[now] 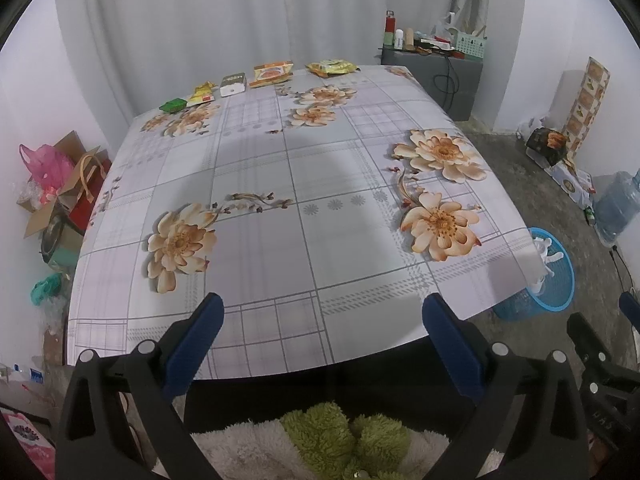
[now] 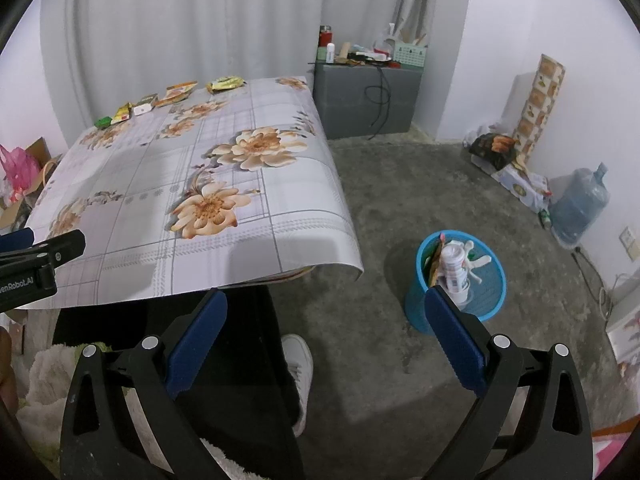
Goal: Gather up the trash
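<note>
Several pieces of trash lie in a row at the table's far edge: a green packet (image 1: 173, 105), a yellow wrapper (image 1: 202, 94), a white box (image 1: 233, 84), an orange packet (image 1: 272, 73) and a yellow-green packet (image 1: 331, 67). They also show small in the right wrist view, around the orange packet (image 2: 176, 94). A blue bin (image 2: 460, 280) holding a bottle and wrappers stands on the floor right of the table; it also shows in the left wrist view (image 1: 548, 276). My left gripper (image 1: 322, 312) is open and empty over the table's near edge. My right gripper (image 2: 326, 308) is open and empty, off the table's right corner, near the bin.
The table has a floral cloth (image 1: 300, 184). Boxes and bags (image 1: 60, 184) pile up on the floor at its left. A grey cabinet (image 2: 366, 100) with clutter stands behind. A water jug (image 2: 580, 204) and bags sit by the right wall. The person's legs and white shoe (image 2: 298, 364) are below.
</note>
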The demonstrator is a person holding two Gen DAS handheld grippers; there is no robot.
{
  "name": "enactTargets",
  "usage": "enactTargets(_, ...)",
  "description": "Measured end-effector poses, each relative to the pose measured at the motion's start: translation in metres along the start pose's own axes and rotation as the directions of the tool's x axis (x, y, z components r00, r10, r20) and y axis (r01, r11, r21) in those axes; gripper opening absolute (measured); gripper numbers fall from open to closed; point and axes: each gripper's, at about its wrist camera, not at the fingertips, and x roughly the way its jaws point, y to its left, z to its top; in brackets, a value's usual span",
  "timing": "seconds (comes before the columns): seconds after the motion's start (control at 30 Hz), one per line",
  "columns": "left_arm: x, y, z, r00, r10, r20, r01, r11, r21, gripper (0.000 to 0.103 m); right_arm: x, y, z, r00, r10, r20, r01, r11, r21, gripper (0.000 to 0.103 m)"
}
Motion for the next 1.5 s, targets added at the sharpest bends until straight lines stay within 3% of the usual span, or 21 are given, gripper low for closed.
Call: enactTargets(1.5,0.0009,0.0026,0.0005,1.000,-0.001,-0.003,0.001,1.000,0.000,0.097,-0.0032,0.0008,0.0002,1.000,0.001,0.000,-0.001,1.000,-0.005,0.095)
